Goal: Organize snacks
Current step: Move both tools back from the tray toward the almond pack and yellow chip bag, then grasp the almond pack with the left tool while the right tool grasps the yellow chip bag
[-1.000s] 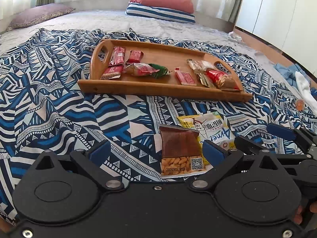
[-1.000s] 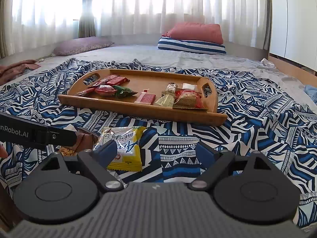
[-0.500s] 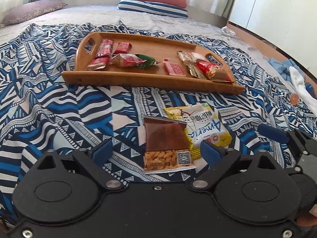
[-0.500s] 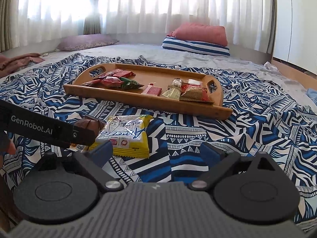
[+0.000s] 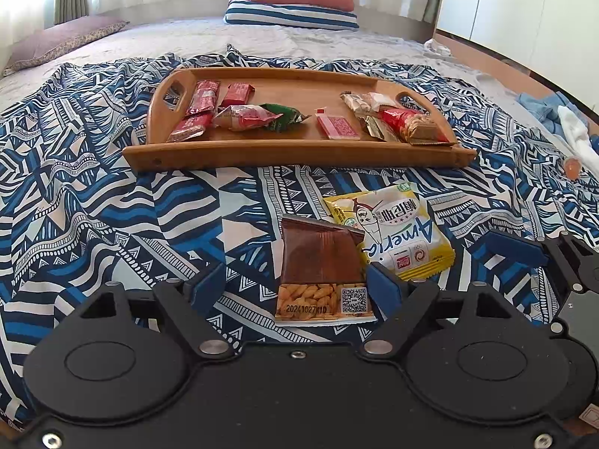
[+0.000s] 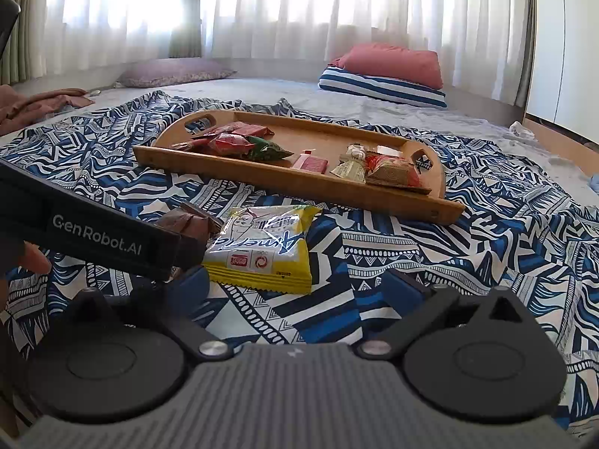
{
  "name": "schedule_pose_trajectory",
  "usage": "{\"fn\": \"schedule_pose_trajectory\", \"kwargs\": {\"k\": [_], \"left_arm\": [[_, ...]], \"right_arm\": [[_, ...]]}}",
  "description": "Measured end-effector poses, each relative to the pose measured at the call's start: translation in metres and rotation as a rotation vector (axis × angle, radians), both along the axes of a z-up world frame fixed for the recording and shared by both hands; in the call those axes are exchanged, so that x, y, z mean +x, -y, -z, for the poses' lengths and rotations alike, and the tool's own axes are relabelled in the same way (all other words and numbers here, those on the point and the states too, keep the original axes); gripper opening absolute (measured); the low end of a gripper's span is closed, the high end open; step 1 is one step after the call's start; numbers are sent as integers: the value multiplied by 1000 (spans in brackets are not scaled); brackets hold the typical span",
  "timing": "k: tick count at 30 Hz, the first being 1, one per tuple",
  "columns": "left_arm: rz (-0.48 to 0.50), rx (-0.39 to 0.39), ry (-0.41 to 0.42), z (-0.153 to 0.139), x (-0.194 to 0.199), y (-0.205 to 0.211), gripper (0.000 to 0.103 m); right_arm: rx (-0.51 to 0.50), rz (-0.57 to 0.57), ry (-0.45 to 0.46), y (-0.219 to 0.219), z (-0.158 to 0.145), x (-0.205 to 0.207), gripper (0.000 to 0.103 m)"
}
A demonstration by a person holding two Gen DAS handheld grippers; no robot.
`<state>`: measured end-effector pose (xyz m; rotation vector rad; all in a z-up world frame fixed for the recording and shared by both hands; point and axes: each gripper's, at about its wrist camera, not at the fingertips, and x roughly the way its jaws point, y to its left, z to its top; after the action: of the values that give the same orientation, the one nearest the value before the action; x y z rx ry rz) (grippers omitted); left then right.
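A brown peanut packet [image 5: 322, 262] lies flat on the patterned blanket, inside my left gripper [image 5: 295, 288]. The jaws are closing: the right pad sits at the packet's edge, the left pad stands clear. Beside it to the right lies a yellow packet [image 5: 393, 232]. My right gripper [image 6: 299, 286] is open over the near edge of that yellow packet [image 6: 262, 250], which sits closer to its left finger. A wooden tray [image 5: 299, 153] further back holds several wrapped snacks. In the right wrist view, the left gripper's black body [image 6: 97, 235] hides most of the brown packet [image 6: 191, 224].
The blue and white blanket [image 5: 93, 205] covers the bed around the tray [image 6: 299, 187]. Striped and red pillows [image 5: 295, 3] lie at the far end, a mauve pillow [image 5: 63, 37] far left. Clothes [image 5: 561, 119] and a small orange object [image 5: 572, 166] lie at the right edge.
The left jaws have narrowed around the brown packet. The right gripper has come lower and closer to the yellow packet, and its jaws have widened a little.
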<state>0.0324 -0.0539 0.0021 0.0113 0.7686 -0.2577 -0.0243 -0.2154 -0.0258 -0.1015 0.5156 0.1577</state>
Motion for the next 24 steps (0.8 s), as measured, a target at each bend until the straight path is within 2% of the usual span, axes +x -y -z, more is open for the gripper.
{"fn": "schedule_pose_trajectory", "kwargs": {"k": [5,7,9,11,20,24], "left_arm": [[6,-11,0,-1,4,0,79],[13,-21,3,-1,5,-2,72],[20,-26,11,-3,4,-4,53],[18,-26,8,-3,3,-8,46],[-26,-36,15,-4,4,-24,45],[-50,-37,8,-1,8,-34,47]], "right_arm": [[21,8,-9,-2,3,2,103],[29,11,-13,-3,4,4,103],[33,15,-15,-4,4,5,103],[34,17,-15,-4,4,5,103],[57,27,-27,-8,4,11,103],[57,35,-33,-11,3,15,103]]}}
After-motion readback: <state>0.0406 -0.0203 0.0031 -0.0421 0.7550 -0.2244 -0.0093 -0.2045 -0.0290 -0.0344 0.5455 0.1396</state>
